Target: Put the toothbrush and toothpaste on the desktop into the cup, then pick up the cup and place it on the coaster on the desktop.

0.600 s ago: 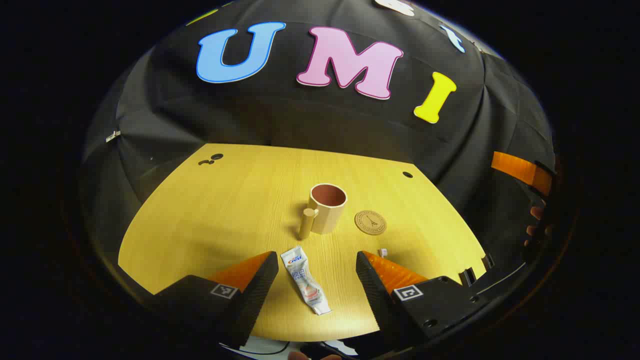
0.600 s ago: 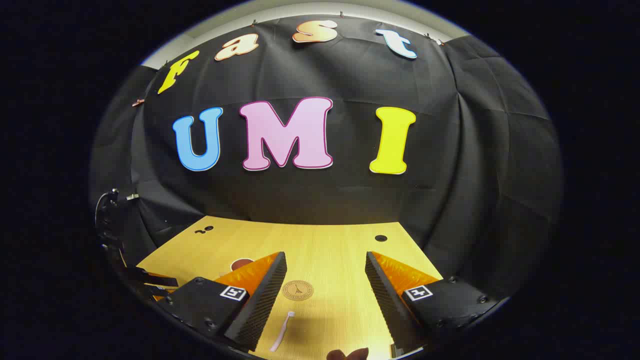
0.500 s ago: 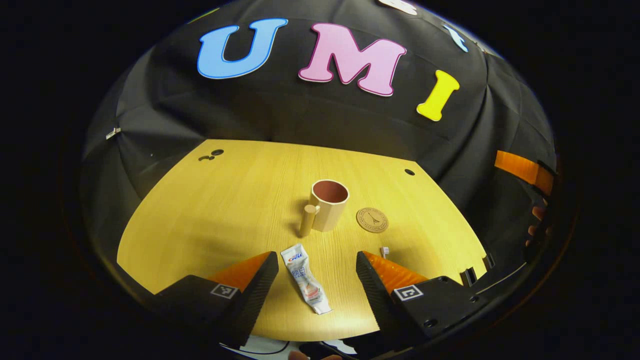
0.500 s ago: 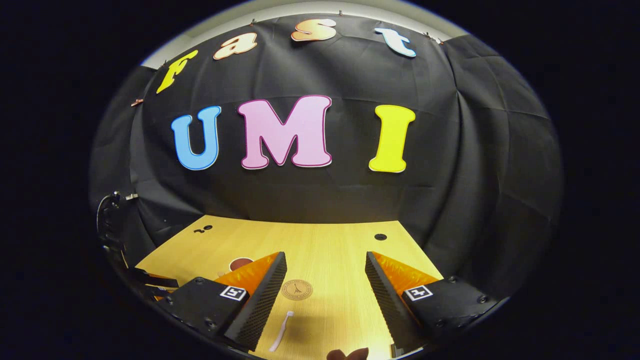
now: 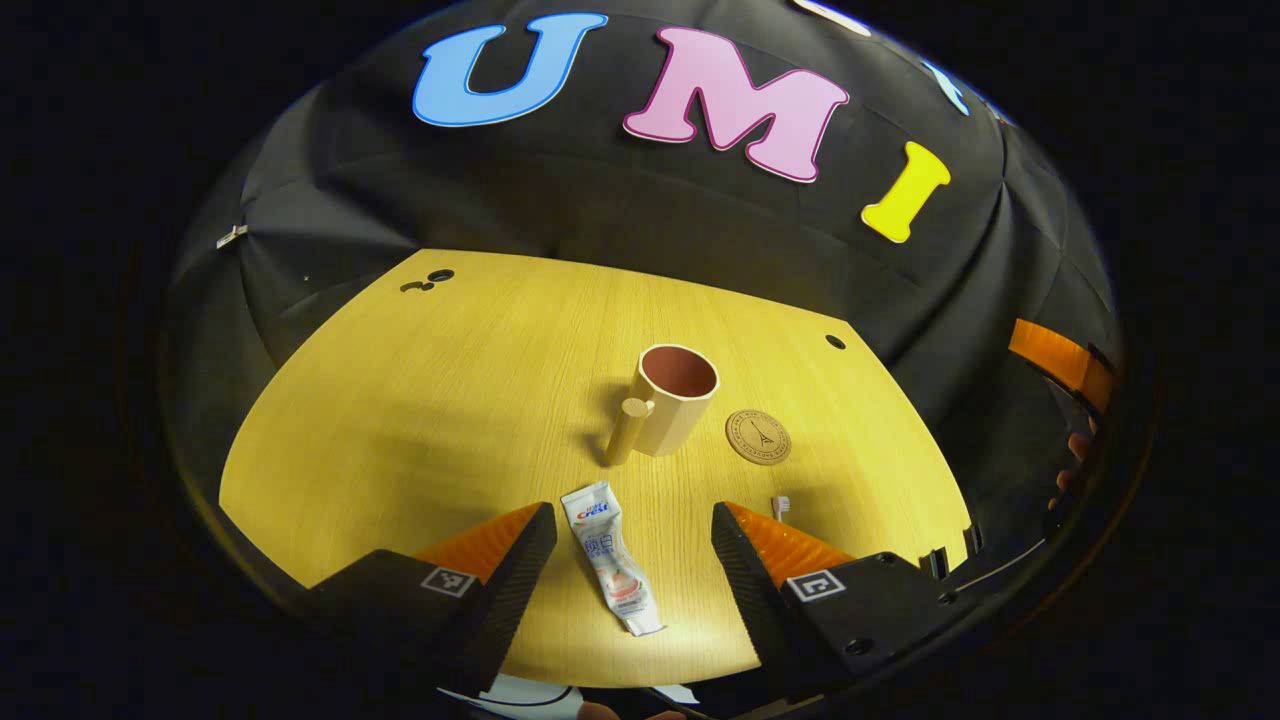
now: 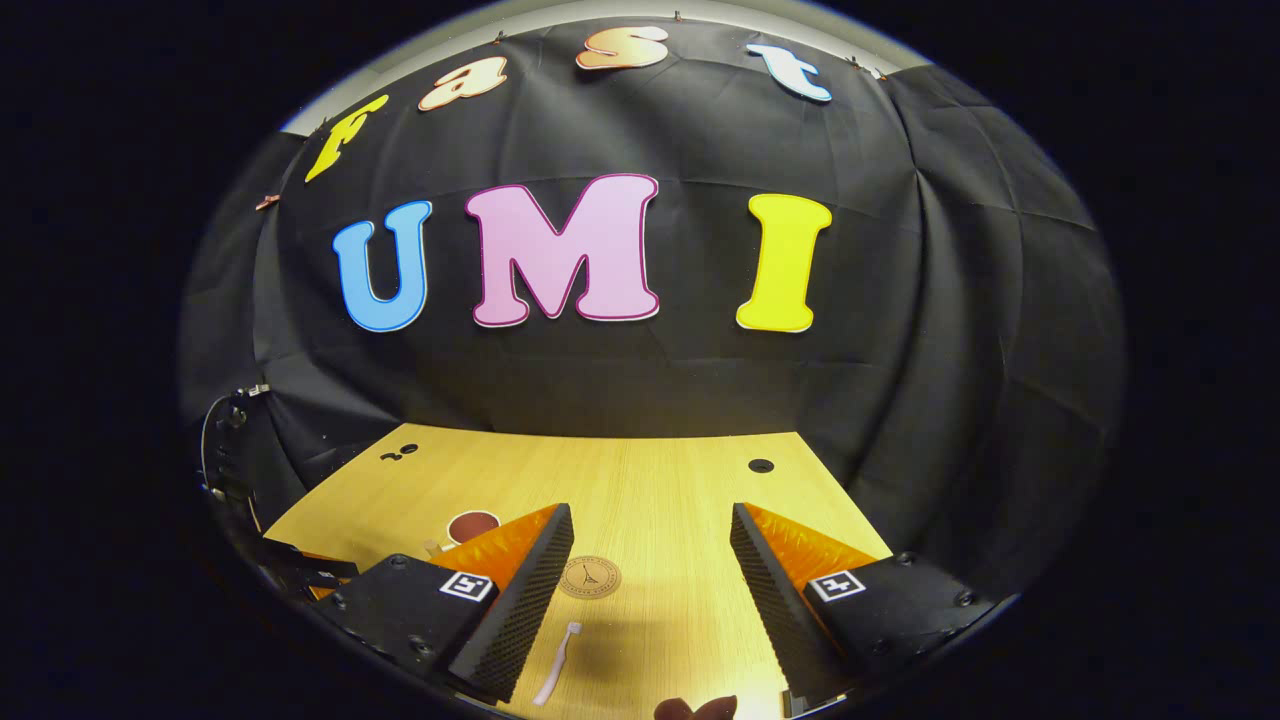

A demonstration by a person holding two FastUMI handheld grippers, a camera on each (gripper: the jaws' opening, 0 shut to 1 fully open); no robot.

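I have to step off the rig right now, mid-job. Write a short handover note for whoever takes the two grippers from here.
Left gripper: open, empty, poised over the toothpaste, which lies flat on the desktop between its fingers.
Right gripper: open, empty, above the toothbrush, which lies flat near its left finger.
Cup: upright and empty, handle toward the left gripper, standing beside the coaster, not on it.
Done: nothing yet.
Left: grasp the toothpaste and the toothbrush, drop both into the cup, then lift the cup onto the coaster.
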